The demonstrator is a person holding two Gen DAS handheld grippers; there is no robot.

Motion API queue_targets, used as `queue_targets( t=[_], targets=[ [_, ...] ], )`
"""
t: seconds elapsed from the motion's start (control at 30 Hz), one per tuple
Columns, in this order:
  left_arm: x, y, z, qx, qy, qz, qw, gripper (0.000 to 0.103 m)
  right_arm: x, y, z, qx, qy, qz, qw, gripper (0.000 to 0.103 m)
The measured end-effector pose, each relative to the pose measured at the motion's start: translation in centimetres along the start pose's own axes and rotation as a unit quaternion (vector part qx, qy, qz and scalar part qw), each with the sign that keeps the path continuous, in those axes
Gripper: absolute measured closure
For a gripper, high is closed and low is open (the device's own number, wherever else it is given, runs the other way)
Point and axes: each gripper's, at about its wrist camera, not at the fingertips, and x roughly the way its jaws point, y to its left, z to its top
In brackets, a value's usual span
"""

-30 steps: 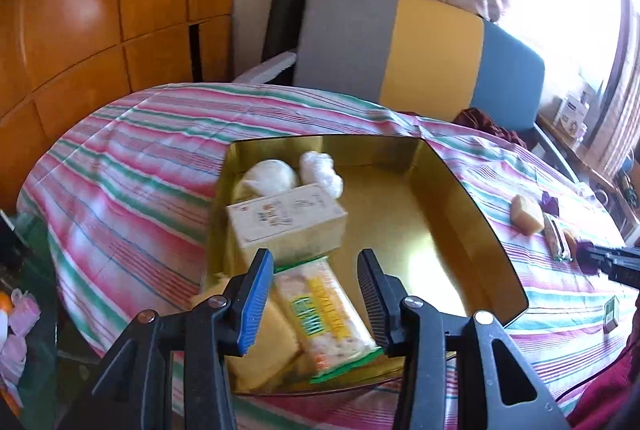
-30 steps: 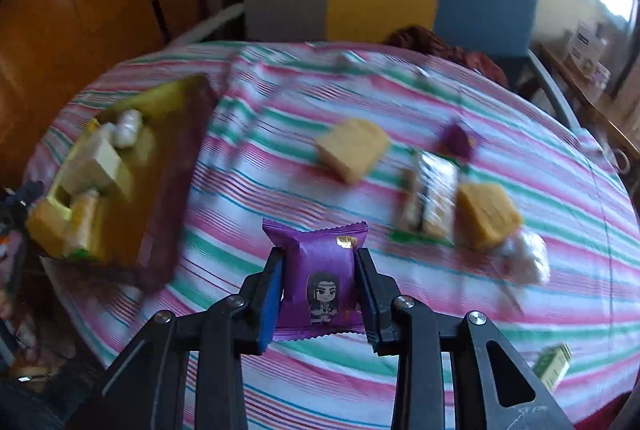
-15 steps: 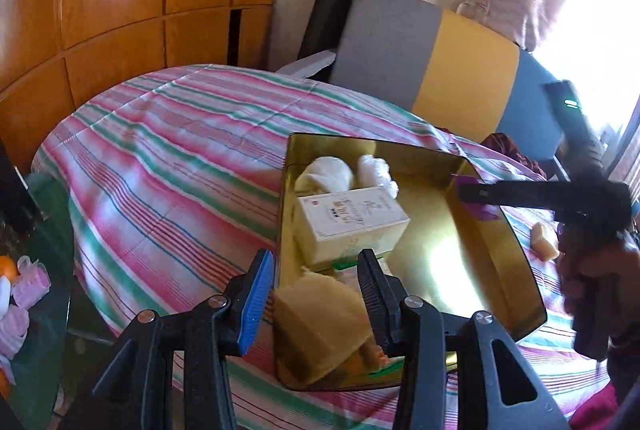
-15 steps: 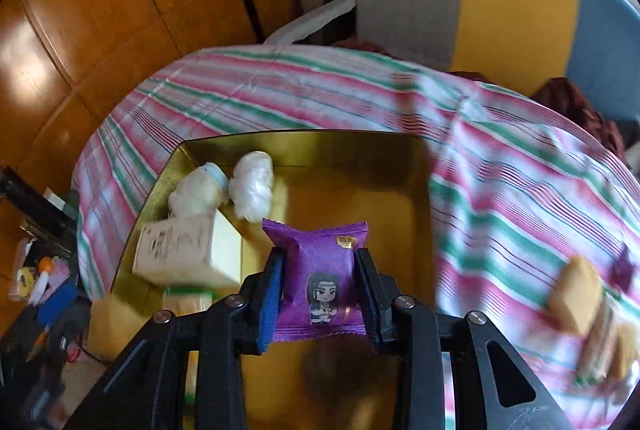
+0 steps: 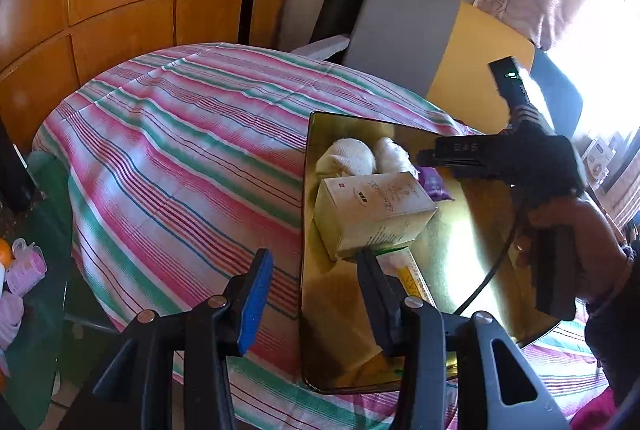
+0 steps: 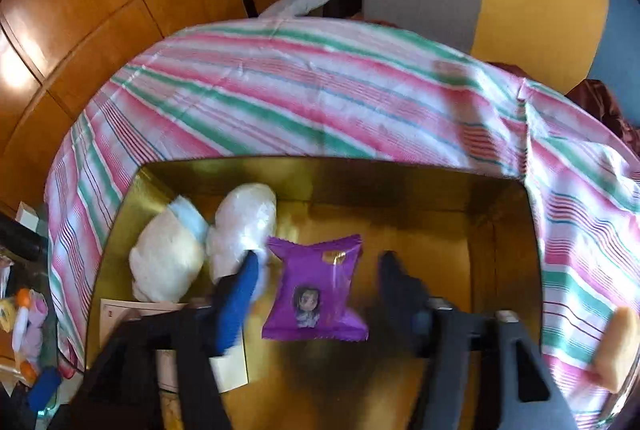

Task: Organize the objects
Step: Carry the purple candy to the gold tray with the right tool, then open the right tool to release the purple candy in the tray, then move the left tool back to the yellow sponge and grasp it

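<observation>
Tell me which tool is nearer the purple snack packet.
Right. The right tool is open with the purple snack packet lying directly between its fingers inside the gold tray. The left tool is open at the tray's near edge, the white box between it and the packet.

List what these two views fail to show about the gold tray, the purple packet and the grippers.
- Purple packet: motion blur in the right wrist view hides whether it already rests on the gold tray; the open right gripper brackets it.
- Left wrist view: the right gripper and white box cover most of the packet.
- Yellow-green packet: mostly hidden by the open left gripper.
- Box print: too small to read.
</observation>
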Motion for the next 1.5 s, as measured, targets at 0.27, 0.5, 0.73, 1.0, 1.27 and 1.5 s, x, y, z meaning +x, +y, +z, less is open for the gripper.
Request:
queue_targets(
  t=[0.27, 0.5, 0.73, 1.0, 1.27, 1.5],
  targets=[
    [-0.5, -1.1, 0.0, 0.015, -0.002, 0.0, 0.9999, 0.059, -4.9, -0.9, -3.5, 0.009, -0.034, 0.005, 0.999, 0.028],
    [-1.7, -2.2, -0.3, 0.034, -0.013, 0.001, 0.9994, 0.059, -8.7, -0.4, -7.2, -0.015, -0.069, -0.011, 0.997, 0.017],
    [-2.8, -3.5, -0.6, 0.058, -0.018, -0.008, 0.9981, 0.059, -12.0, -0.6, -10.5, -0.027, -0.096, -0.029, 0.995, 0.015],
    [-3.4, -4.9, -1.1, 0.079, -0.017, -0.014, 0.9966, 0.059, -14.6, -2.7, -13.7, -0.014, -0.109, -0.043, 0.993, 0.014],
    [-3.3, -6.2, -1.5, 0.098, -0.01, -0.025, 0.9948, 0.059, -16.6, -7.2, -16.8, 0.013, -0.102, -0.075, 0.992, 0.012],
    [-2.8, -7.8, -1.9, 0.118, -0.003, -0.037, 0.9923, 0.059, -19.2, -14.8, -19.7, 0.075, -0.091, -0.139, 0.983, 0.012]
  ],
)
